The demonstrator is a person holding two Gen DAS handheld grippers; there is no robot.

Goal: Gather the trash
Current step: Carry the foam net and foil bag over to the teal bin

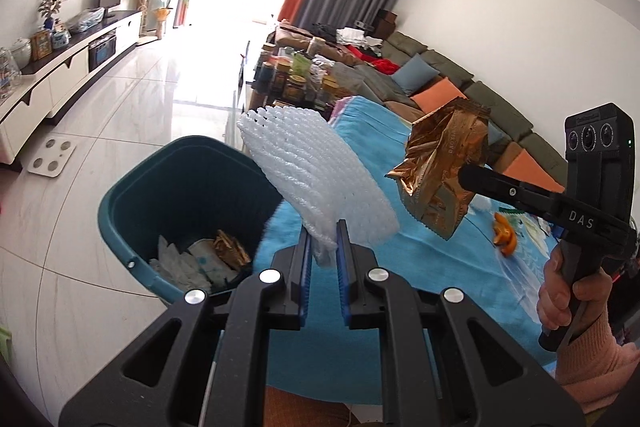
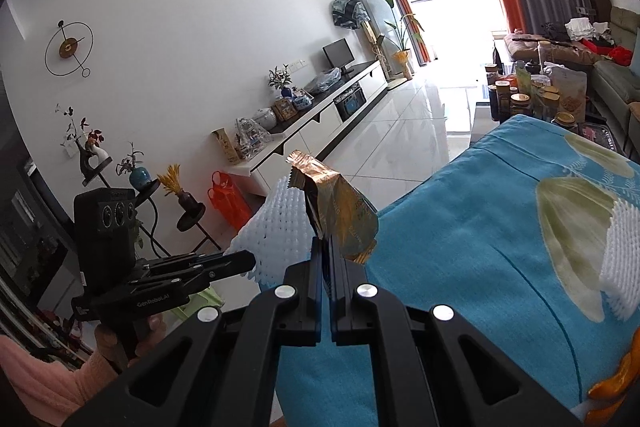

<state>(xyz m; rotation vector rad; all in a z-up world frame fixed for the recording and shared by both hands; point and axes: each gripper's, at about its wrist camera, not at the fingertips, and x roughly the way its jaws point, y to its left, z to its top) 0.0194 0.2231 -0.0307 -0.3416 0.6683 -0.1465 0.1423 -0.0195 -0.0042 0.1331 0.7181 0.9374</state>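
The table, under a blue cloth (image 1: 420, 259), carries the remaining litter: orange peel (image 1: 505, 235) and another white foam piece (image 2: 618, 259) lie on it.

The teal bin (image 1: 132, 195) stands on the floor just beside the table's edge and already holds paper and a gold wrapper. Its mouth is open and unobstructed, but only part of it lies clear of the cloth edge; a release made too far toward the table would likely drop the item onto the cloth or the floor.

The white foam net (image 1: 316, 183) is clamped at its lower edge in the left gripper (image 1: 324, 239), jaws narrow. It stands over the bin's near rim, not over the middle. Being light and springy, it may catch on the pads or drift outside the rim on release.

The gold foil bag (image 1: 440, 179) is pinched at one edge in the right gripper (image 2: 325, 247), jaws fully closed. It hangs above the cloth, well short of the bin. The grip is thin; slick foil could slip out in transit. The two held items are close together, so they may foul one another over the bin.
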